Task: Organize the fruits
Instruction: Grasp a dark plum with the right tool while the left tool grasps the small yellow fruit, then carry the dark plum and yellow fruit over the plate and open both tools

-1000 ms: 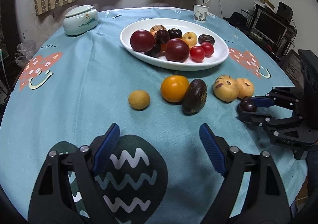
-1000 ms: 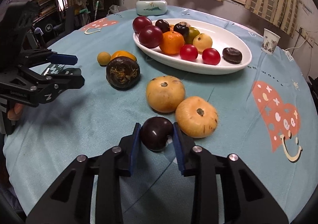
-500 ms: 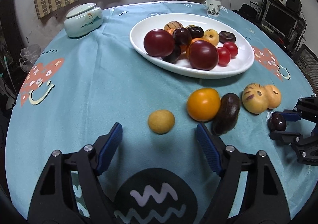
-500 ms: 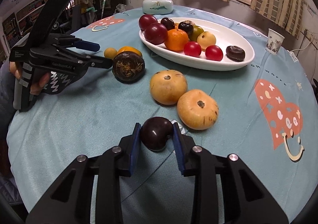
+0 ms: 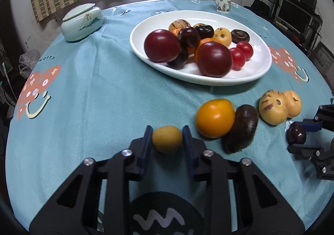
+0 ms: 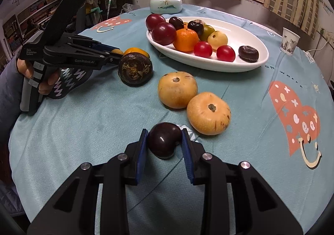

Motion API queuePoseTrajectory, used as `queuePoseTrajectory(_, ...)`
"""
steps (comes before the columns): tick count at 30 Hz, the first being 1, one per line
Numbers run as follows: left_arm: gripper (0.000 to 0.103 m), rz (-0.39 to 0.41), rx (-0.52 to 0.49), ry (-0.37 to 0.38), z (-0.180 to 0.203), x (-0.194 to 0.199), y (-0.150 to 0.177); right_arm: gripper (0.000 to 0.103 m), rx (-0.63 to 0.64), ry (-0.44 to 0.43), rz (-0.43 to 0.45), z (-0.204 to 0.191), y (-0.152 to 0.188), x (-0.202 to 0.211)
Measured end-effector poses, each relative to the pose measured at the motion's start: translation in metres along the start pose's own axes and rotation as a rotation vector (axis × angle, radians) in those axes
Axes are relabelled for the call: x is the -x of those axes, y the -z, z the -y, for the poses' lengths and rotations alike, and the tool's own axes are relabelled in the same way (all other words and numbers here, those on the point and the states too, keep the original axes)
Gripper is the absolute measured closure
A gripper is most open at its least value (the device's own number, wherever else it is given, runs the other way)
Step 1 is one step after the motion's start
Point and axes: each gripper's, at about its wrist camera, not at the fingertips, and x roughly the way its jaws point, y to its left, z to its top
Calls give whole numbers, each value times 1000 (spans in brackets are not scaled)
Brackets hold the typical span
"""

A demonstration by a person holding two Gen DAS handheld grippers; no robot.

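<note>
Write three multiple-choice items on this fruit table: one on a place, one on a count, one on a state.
1. Where is the lidded ceramic jar?
A. on the plate
B. on the tablecloth beside the plate
C. in the right tongs

2. How many small bright red tomatoes lie on the white plate?
A. two
B. four
C. none

3. What are the left tongs doing?
A. standing wide open over the plate
B. gripping the paper cup
C. shut on the small yellow fruit

Key: 1 B, it stands on the cloth, clear of the rim. 2 A, a pair sits side by side. 3 C, both pads press its sides.
</note>
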Motion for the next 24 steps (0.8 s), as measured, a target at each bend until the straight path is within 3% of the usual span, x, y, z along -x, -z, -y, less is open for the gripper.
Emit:
queuePoseTrajectory(11, 75, 72, -11, 19, 43, 45, 12, 71, 7, 9, 1, -1, 0, 0)
queuePoseTrajectory(18, 75, 140, 47, -70, 87, 60, 14, 71, -24, 29, 52, 2, -2, 11)
queuePoseTrajectory(24, 75, 136, 82, -66, 88, 56, 13, 71, -54, 30, 103, 7, -4, 22)
